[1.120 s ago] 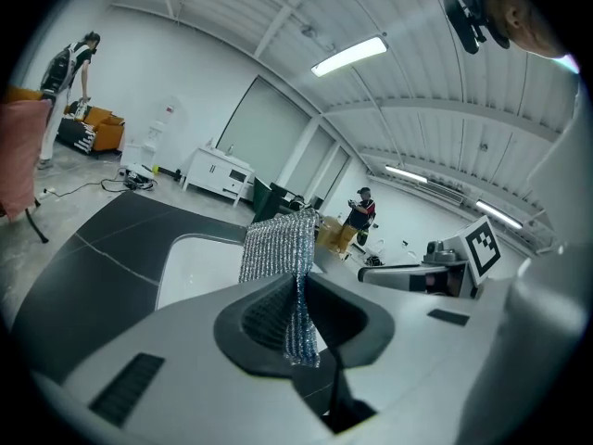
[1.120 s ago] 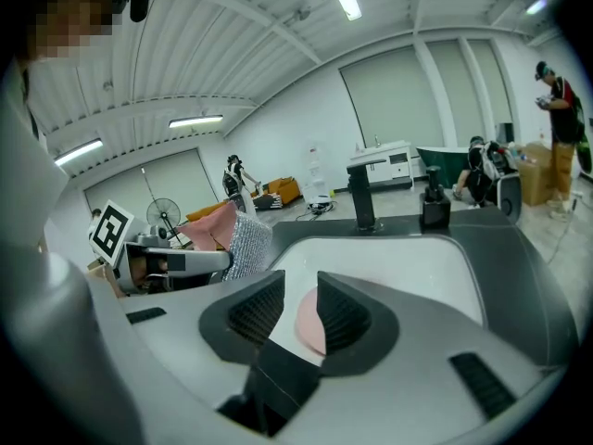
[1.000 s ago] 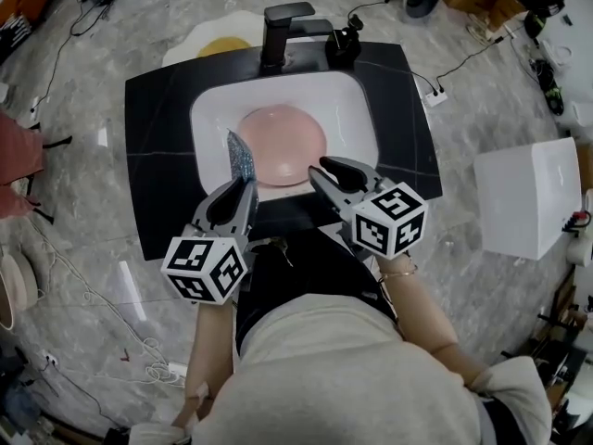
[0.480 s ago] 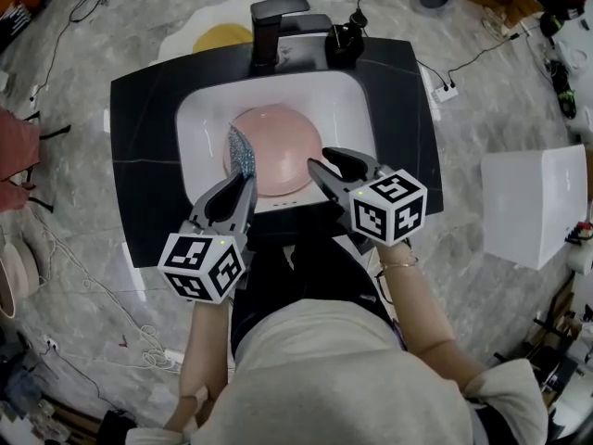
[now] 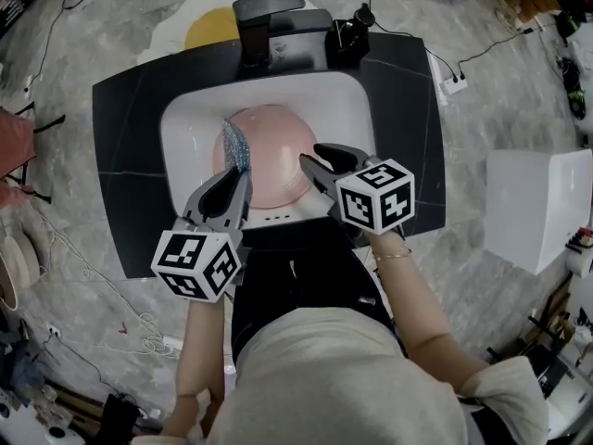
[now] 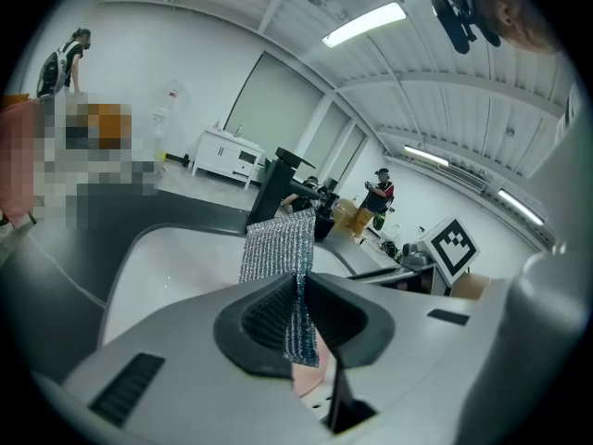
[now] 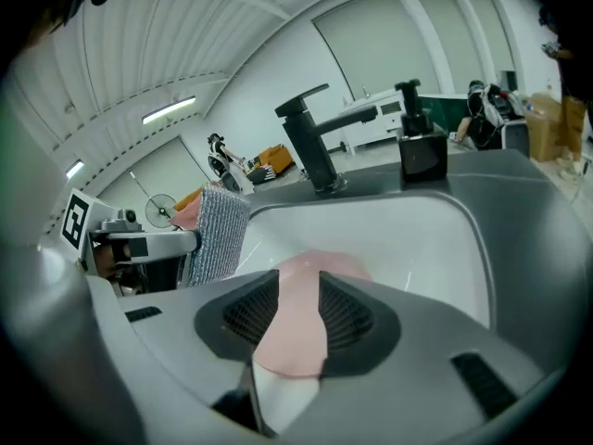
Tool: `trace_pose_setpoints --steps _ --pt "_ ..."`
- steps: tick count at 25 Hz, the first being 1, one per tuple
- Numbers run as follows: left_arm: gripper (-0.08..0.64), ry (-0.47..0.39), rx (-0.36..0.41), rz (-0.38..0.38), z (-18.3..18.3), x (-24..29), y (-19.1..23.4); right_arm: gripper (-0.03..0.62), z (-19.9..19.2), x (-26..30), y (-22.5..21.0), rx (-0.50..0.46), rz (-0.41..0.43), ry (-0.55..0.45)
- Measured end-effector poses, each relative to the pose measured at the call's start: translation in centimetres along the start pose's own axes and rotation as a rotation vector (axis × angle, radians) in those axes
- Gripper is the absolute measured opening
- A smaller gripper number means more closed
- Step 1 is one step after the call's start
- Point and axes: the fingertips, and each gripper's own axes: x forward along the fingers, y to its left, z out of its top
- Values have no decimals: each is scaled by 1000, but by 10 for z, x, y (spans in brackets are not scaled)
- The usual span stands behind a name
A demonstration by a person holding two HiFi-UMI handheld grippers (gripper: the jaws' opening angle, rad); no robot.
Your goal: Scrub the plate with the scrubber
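Dropped closer to round pink plate at twelve o'clock. Clamping sparkly silver scrubber in left gripper jaws. Just been opening right gripper jaws apart, plate edge between them. Nearly ready to scrub.

head view overhead, gripper views low, all share sink

scrubber looks like sparkly silver woven mesh, rough. pink plate is smooth, kinda matt. sink basin glossy white, ceramic-looking. counter dark with a slight sheen, faucet matt black.
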Motion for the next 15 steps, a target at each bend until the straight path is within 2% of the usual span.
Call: trace_pose_setpoints --steps 2,6,15 --pt "57 13 7 10 -1 8 5 132 -3 11 -6 3 7 28" --pt "57 28 9 39 -2 19 22 146 -8 33 -16 9 25 67" --pt "57 70 3 71 -14 44 50 199 -17 60 -51 29 -53 120"
